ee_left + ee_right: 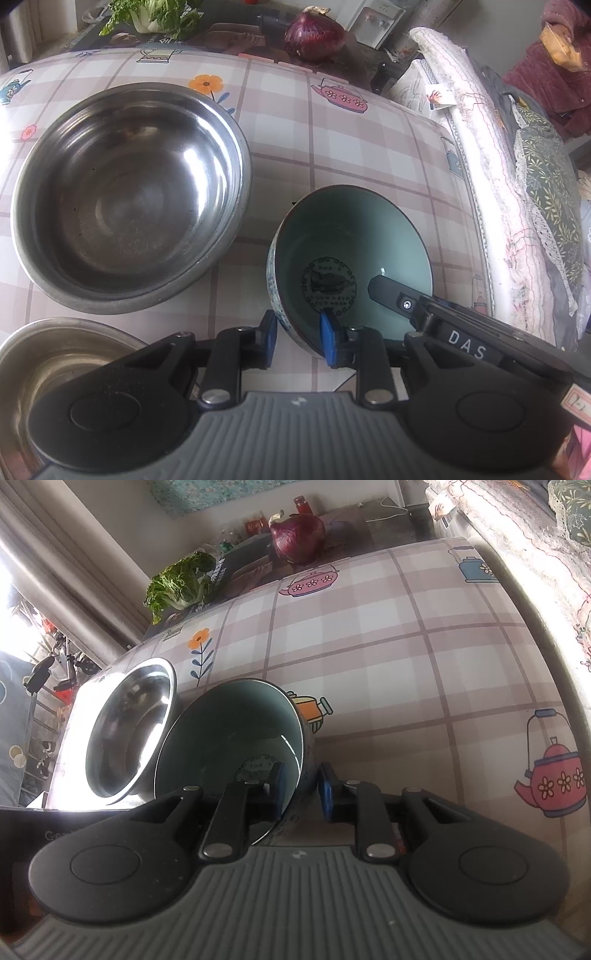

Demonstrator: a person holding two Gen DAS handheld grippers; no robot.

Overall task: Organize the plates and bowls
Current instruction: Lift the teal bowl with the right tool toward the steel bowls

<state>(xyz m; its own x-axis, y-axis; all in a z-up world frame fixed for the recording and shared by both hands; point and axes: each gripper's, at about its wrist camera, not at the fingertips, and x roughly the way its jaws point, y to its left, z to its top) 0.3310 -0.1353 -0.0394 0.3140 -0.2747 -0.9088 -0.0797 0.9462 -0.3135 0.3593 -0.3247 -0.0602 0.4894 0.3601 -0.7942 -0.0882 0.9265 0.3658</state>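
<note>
Both grippers — left gripper [299,338] and right gripper [301,792] — were clamped on the ceramic bowl's [351,258] rim beside the large steel bowl [129,195] on the checked tablecloth [332,147]; nothing nested yet — stacking remained.

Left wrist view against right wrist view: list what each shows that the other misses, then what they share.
Only the left wrist view shows a second steel pan at the lower left, the other claw's finger reaching into the green bowl, and a person's pink sleeve at the upper right.

Only the right wrist view shows the grey curtain, red jars behind the onion, and a large pink kettle print.

Both show the green bowl with a claw shut on its rim, the big steel bowl, the red onion, the leafy greens and the checked tablecloth.
</note>
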